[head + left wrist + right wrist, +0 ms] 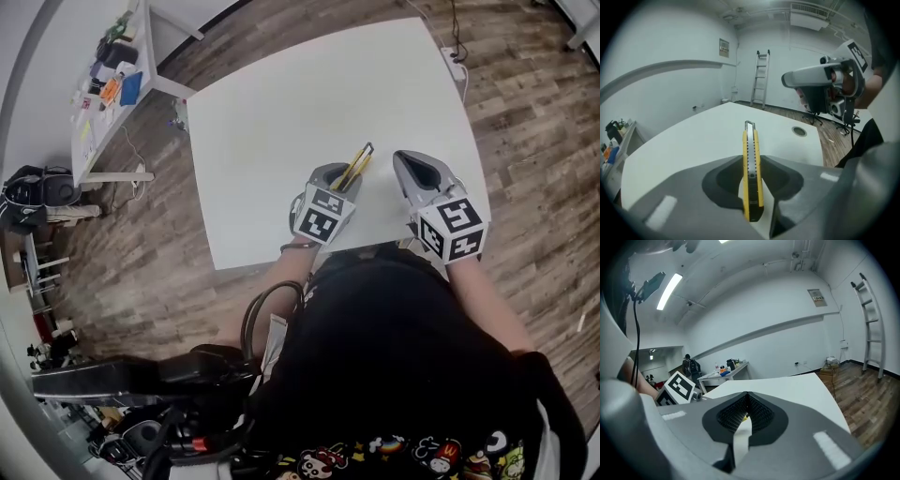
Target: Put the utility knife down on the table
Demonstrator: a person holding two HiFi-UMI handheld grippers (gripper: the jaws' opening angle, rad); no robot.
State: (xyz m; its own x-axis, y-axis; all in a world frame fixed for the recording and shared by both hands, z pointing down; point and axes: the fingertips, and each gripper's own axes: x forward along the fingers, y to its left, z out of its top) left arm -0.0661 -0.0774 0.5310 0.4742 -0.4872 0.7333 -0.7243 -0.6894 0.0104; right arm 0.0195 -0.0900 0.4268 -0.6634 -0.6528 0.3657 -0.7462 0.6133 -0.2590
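Observation:
A yellow utility knife [752,173] with a silver segmented blade rail stands clamped between the jaws of my left gripper [753,187], its tip pointing away over the white table [693,140]. In the head view the knife [354,167] sticks forward out of the left gripper [339,180] above the table's near part. My right gripper [419,169] hovers just to the right of it, jaws closed together at the tips with nothing between them. In the right gripper view the right gripper [746,404] shows its pads meeting, and a yellow speck of the knife peeks through below.
The white table [309,103] spreads wide ahead of both grippers. A ladder [760,77] leans on the far wall. A side table [112,84] with small items stands at the left. A power strip [454,64] lies on the floor past the table's far right corner.

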